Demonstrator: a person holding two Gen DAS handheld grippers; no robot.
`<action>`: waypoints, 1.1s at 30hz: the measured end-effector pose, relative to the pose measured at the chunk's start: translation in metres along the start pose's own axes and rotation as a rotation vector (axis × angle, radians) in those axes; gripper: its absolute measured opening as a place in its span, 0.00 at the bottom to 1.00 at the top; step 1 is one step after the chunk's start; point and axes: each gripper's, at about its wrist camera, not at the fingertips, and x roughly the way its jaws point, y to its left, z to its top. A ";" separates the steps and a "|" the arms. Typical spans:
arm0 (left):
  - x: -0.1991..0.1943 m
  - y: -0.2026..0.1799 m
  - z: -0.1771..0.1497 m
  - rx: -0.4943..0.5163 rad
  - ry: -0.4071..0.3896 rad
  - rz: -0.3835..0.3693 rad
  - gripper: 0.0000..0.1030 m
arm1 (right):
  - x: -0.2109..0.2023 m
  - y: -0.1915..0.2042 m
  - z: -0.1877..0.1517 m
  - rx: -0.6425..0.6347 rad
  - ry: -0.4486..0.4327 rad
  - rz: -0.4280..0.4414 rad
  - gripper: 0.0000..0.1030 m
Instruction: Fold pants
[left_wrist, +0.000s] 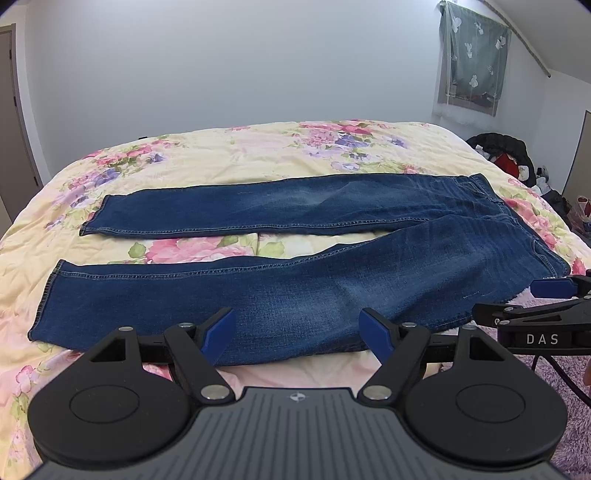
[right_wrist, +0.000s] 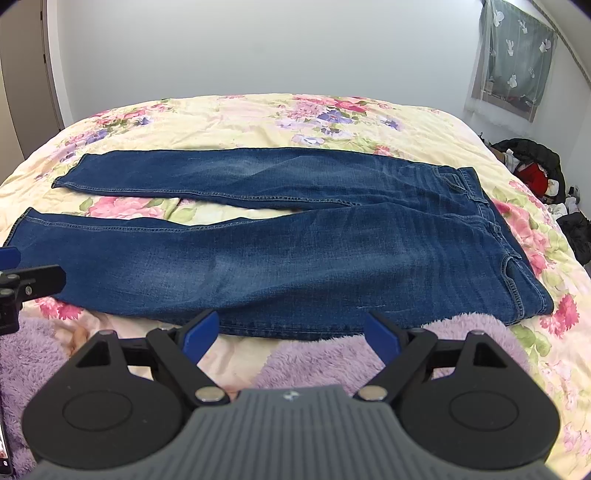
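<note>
from your left wrist camera, your left gripper (left_wrist: 299, 334) was spread wide with nothing between its blue pads (left_wrist: 218, 334). the jeans (left_wrist: 295, 258) lay flat just ahead of it on the floral bedspread (left_wrist: 258, 151), the near leg's lower edge passing right in front of the fingertips. the hems lay off to the gripper's left, the waistband to its right, and a strip of bedspread showed between the two legs. your right gripper (left_wrist: 546, 291) sat at the right edge, near the waistband corner; from here you could not tell how its fingers stood.

from your right wrist camera, your right gripper (right_wrist: 291, 332) was also spread, gripping nothing. the hip part of the jeans lay just ahead of it, the waistband to its right. a purple fuzzy blanket (right_wrist: 332, 354) lay under the fingers. your left gripper showed at the left edge, beside the near leg.
</note>
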 end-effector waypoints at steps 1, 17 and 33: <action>0.000 0.000 0.000 0.001 0.000 0.000 0.86 | 0.000 0.000 0.000 0.000 0.000 0.001 0.80; -0.001 0.000 0.001 -0.002 -0.003 -0.004 0.86 | 0.000 0.000 0.000 0.002 0.006 -0.001 0.80; -0.001 0.001 0.002 -0.009 0.006 -0.015 0.86 | -0.002 0.000 0.002 0.012 0.008 -0.001 0.80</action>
